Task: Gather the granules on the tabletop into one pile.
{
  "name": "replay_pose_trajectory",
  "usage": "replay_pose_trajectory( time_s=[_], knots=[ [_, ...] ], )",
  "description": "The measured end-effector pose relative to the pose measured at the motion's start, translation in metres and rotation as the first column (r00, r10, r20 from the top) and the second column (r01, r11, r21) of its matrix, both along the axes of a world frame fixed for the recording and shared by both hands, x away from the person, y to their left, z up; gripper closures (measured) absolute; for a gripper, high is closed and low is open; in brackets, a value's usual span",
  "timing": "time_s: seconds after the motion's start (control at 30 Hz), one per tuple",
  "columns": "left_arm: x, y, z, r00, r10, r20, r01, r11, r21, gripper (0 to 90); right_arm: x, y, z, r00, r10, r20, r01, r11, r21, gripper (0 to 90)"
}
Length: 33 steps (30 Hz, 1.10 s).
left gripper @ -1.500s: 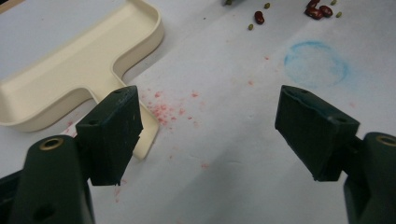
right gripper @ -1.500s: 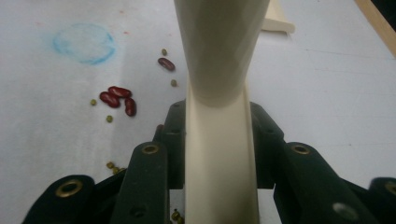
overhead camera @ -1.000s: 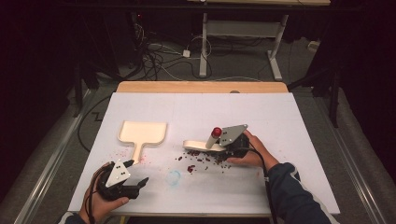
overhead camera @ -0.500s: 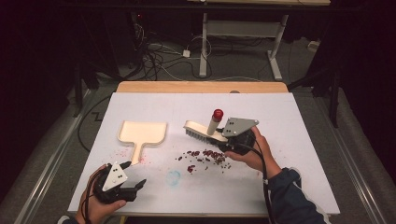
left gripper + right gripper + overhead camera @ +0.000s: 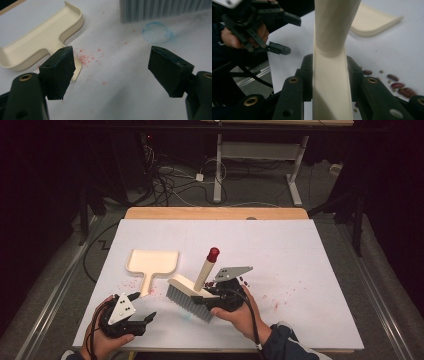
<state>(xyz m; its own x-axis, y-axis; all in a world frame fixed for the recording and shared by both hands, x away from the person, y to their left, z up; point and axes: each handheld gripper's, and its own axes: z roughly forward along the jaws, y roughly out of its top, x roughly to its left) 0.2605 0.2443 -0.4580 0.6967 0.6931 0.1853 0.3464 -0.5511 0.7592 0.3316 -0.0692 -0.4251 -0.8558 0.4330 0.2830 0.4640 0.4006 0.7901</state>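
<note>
Hand brush clamped in the right gripper; left gripper held open above the table.

The cream brush (image 5: pixel 192 289) is gripped at its handle by the right gripper (image 5: pixel 220 296), whose jaws are closed against both sides of the handle, as seen in the right gripper view. The grey bristles are set on the white table (image 5: pixel 310 255), with the red-tipped handle angled upward. The cream dustpan (image 5: pixel 151 262) lies flat just left of the brush. The left gripper (image 5: pixel 142 317) is held with jaws spread wide and nothing between them, near the front-left table edge. Red beans (image 5: pixel 398 83) and crumbs are scattered beside the brush.
</note>
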Motion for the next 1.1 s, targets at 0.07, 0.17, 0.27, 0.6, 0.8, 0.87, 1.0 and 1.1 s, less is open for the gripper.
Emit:
replay_pose_trajectory(
  time_s=[0.07,0.17,0.27,0.6,0.8,0.87,1.0,1.1],
  knots=[
    [0.0,0.0,-0.001,0.9999,0.001,-0.016,-0.001,1.0,-0.002,20.7,0.004,0.003,-0.013,0.999,-0.044,-0.011,0.044,0.9983,-0.039,67.3],
    [0.001,-0.001,-0.002,0.9998,-0.002,-0.022,0.003,1.0,0.005,20.7,0.012,-0.002,-0.019,0.9929,-0.119,-0.004,0.119,0.9913,-0.056,67.2],
    [0.001,-0.002,-0.003,0.9997,-0.006,-0.025,0.007,0.9999,0.014,20.7,0.022,-0.009,-0.026,0.9828,-0.183,-0.023,0.182,0.9814,-0.062,67.0],
    [0.002,-0.004,-0.005,0.9988,-0.012,-0.047,0.013,0.9997,0.019,20.7,0.035,-0.047,-0.022,0.9537,-0.3,-0.024,0.297,0.952,-0.072,67.0],
    [0.002,-0.005,-0.005,0.9986,-0.017,-0.049,0.018,0.9996,0.023,20.7,0.037,-0.064,-0.022,0.9391,-0.342,-0.035,0.339,0.9379,-0.076,67.0],
    [0.002,-0.006,-0.005,0.9985,-0.019,-0.052,0.02,0.9995,0.024,20.7,0.036,-0.067,-0.021,0.9378,-0.346,-0.021,0.344,0.9356,-0.08,67.0],
    [0.002,-0.006,-0.005,0.9982,-0.021,-0.056,0.022,0.9993,0.029,20.7,0.035,-0.075,-0.018,0.9306,-0.366,-0.017,0.363,0.9281,-0.082,67.0],
    [0.002,-0.007,-0.006,0.998,-0.024,-0.059,0.025,0.9992,0.032,20.7,0.034,-0.081,-0.017,0.924,-0.382,-0.006,0.38,0.9209,-0.085,67.0]
  ],
)
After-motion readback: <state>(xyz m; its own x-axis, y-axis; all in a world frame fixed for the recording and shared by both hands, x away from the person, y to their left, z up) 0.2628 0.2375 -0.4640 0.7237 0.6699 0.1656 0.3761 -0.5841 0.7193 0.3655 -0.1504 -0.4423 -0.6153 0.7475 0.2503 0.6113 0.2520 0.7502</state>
